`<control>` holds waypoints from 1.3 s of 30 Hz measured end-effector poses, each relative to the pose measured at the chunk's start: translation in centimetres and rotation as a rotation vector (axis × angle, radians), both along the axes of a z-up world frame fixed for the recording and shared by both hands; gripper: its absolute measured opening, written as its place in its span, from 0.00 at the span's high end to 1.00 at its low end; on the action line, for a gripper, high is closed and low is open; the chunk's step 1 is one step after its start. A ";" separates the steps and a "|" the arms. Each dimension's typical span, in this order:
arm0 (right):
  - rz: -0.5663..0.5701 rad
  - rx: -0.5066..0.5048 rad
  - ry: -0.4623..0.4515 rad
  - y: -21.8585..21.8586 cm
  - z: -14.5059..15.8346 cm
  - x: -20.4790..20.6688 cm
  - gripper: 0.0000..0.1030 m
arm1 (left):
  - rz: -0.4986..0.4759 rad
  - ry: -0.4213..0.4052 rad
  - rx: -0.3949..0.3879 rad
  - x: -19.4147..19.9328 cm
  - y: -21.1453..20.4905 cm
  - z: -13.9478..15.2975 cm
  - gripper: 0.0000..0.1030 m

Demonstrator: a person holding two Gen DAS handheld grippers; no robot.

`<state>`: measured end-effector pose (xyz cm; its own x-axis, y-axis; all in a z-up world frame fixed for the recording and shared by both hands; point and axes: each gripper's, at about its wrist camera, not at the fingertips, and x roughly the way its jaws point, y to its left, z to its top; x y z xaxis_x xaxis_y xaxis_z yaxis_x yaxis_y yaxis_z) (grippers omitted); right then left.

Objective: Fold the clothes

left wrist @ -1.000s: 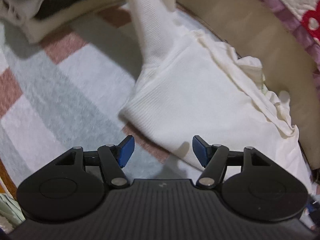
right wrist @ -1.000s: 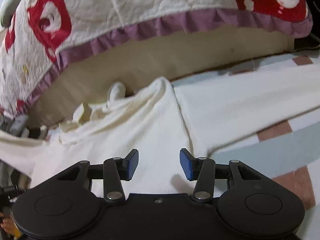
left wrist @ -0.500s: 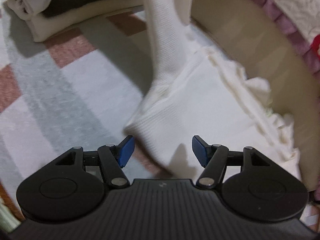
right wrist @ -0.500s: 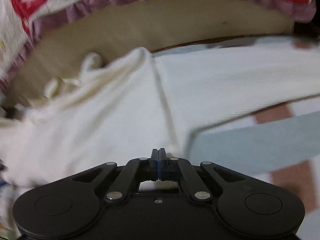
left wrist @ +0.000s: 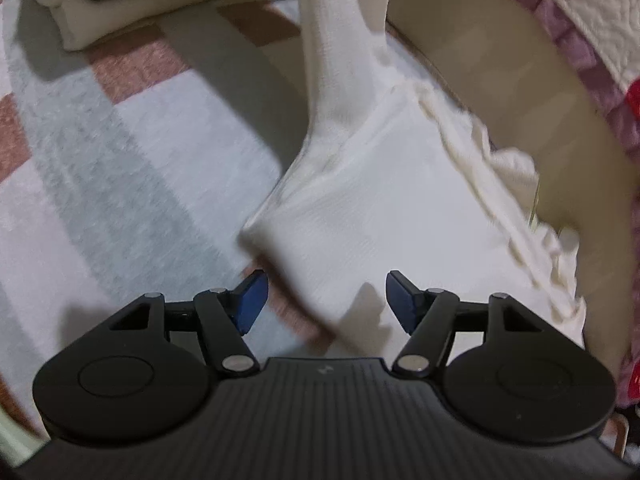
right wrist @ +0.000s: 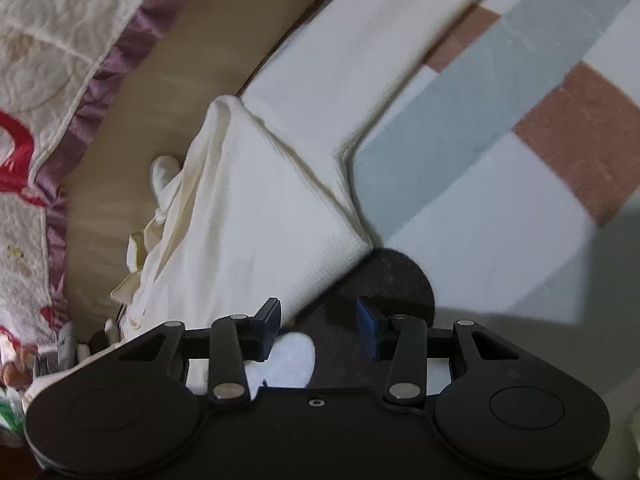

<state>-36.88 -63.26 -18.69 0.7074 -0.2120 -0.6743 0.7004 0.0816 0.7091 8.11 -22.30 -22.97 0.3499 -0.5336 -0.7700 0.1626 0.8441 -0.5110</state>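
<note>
A white ribbed long-sleeved top [left wrist: 384, 204] lies on the checked blanket [left wrist: 120, 168], its body folded over, with a ruffled edge toward the beige bed base. One sleeve [left wrist: 332, 40] runs away from the body toward the far side. My left gripper [left wrist: 326, 300] is open, low over the top's near folded edge, with cloth under its right pad. In the right wrist view the top [right wrist: 248, 220] ends in a folded corner just ahead of my open right gripper [right wrist: 318, 322]. Its sleeve [right wrist: 360, 60] stretches far right. A white bit of cloth shows low between the fingers.
A stack of folded clothes [left wrist: 160, 4] sits at the far left. The beige bed base [left wrist: 500, 80] and a quilt with a purple frill [right wrist: 100, 72] border the top. A dark round shape [right wrist: 400, 280] lies beside the folded corner. Bare checked blanket [right wrist: 500, 160] lies to the right.
The right gripper was shut half a second ago and is now open, and its view has swung round. The left gripper has edged closer to the top's folded edge.
</note>
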 end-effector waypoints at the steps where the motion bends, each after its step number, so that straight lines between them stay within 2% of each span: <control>1: -0.029 -0.007 -0.018 -0.3 -0.2 0.1 0.54 | 0.025 -0.022 -0.007 0.2 -0.2 -0.1 0.37; 6: -0.129 -0.040 -0.141 -1.3 -1.3 0.7 0.53 | 0.066 -0.166 -0.004 -0.1 -2.1 -0.6 0.42; 8: -0.123 -0.062 -0.165 -1.4 -1.5 0.9 0.53 | 0.035 -0.190 -0.006 -0.1 -2.9 -0.8 0.82; 9: -0.114 -0.075 -0.165 -1.5 -1.5 1.1 0.54 | 0.017 -0.193 -0.010 -0.1 -3.2 -1.0 0.92; 10: -0.098 -0.091 -0.153 -1.6 -1.3 1.4 0.57 | 0.023 -0.207 -0.007 -0.2 -3.2 -0.9 0.92; 11: -0.083 -0.112 -0.130 -1.6 -1.0 1.6 0.65 | 0.025 -0.245 0.009 -0.6 -3.3 -0.5 0.92; 12: -0.068 -0.142 -0.093 -1.4 -0.4 1.7 0.93 | 0.024 -0.282 0.027 -1.0 -3.3 -0.1 0.92; 17: -0.052 -0.203 0.043 -0.4 1.2 1.1 0.94 | -0.051 -0.424 0.165 -2.6 -5.0 2.6 0.92; 18: -0.050 -0.212 0.069 -0.2 1.5 1.0 0.93 | -0.054 -0.402 0.169 -2.5 -5.0 2.5 0.92; 20: -0.055 -0.220 0.118 0.1 1.8 0.6 0.81 | -0.049 -0.324 0.149 -1.9 -4.5 1.7 0.90; 21: -0.070 -0.209 0.128 0.0 1.6 0.3 0.71 | -0.038 -0.281 0.144 -1.4 -4.3 1.2 0.89; 22: -0.091 -0.193 0.106 -0.3 1.2 0.0 0.65 | -0.014 -0.235 0.122 -0.9 -3.9 0.7 0.88; 23: -0.118 -0.170 0.064 -0.7 0.8 -0.5 0.63 | 0.024 -0.186 0.070 -0.2 -3.3 0.1 0.86; 25: -0.160 -0.147 -0.021 -1.4 0.1 -0.9 0.51 | 0.068 -0.144 -0.018 0.7 -2.5 -0.3 0.78; 27: -0.159 -0.160 -0.073 -2.2 -0.4 -0.3 0.46 | 0.058 -0.148 -0.062 1.3 -2.7 -0.6 0.72; 30: -0.064 -0.251 -0.069 -2.7 -0.5 2.1 0.46 | 0.010 -0.199 -0.078 1.3 -3.7 -0.5 0.56; 33: 0.039 -0.317 -0.054 -2.7 -0.4 3.7 0.46 | -0.037 -0.236 -0.058 0.9 -4.5 -0.6 0.58; 34: 0.061 -0.324 -0.061 -2.7 -0.5 3.9 0.46 | -0.053 -0.248 -0.052 0.8 -4.8 -0.6 0.72; 35: 0.076 -0.328 -0.066 -2.8 -0.7 4.0 0.48 | -0.068 -0.260 -0.044 0.6 -5.0 -0.6 0.90; 36: 0.089 -0.329 -0.056 -2.9 -0.9 4.0 0.67 | -0.078 -0.268 -0.029 0.6 -5.0 -0.1 0.92; 37: 0.095 -0.322 -0.042 -3.1 -1.1 4.0 0.92 | -0.088 -0.276 -0.013 0.5 -4.9 0.3 0.93; 39: 0.089 -0.294 -0.030 -3.3 -1.2 3.5 0.93 | -0.109 -0.293 0.017 0.3 -4.9 1.1 0.93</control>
<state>-33.37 -66.60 -19.93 0.7502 -0.3315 -0.5721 0.6608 0.3464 0.6659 8.43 -27.19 -21.84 0.4996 -0.5679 -0.6541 0.3910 0.8217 -0.4147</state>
